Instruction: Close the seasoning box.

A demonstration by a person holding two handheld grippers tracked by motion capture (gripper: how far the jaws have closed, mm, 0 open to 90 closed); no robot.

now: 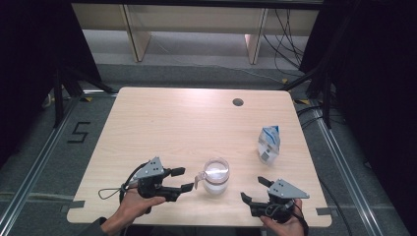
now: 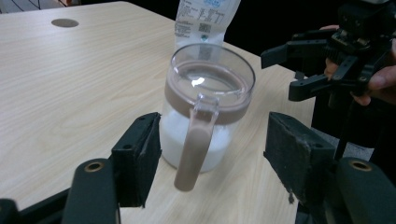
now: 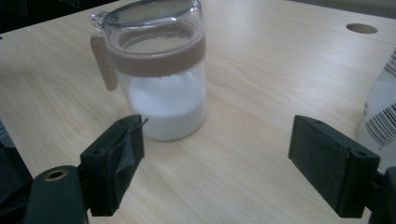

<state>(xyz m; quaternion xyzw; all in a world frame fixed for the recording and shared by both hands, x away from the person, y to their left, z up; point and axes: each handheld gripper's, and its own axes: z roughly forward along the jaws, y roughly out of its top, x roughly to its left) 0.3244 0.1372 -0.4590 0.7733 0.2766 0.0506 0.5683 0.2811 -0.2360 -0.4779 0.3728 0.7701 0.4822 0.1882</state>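
**Jar between my two grippers, both sets of jaws wide**

I'm looking down at the clear jar [image 1: 216, 175] standing upright near the front edge of the table [image 1: 162, 123], right between my hands. It's a see-through container with a brownish band round the neck, a clear flat lid on top and a brownish handle [image 2: 194, 149] running down one side. The bottom part holds something white and powdery, heaped to about the middle of the body; above that the wall is clear.

My left gripper [image 1: 181, 179] sits just to the jar's left, pointing at it. In the left gripper view the handle faces straight at me, hanging in the gap between my two black pads [image 2: 140, 154], and neither pad touches it. The jaws stand well apart and hold nothing.

My right gripper [image 1: 253, 189] is down at the front right of the table, a little apart from the jar. In the right gripper view its jaws are spread wide too, with bare tabletop between them and the jar standing beyond the left-hand pad [image 3: 119, 158], untouched. From this side the handle sticks out on the far left of the jar.

Back to the right stands a white and blue pouch [image 1: 269, 142], upright, well apart from the jar. There's a round cable hole [image 1: 238, 102] in the tabletop further back.
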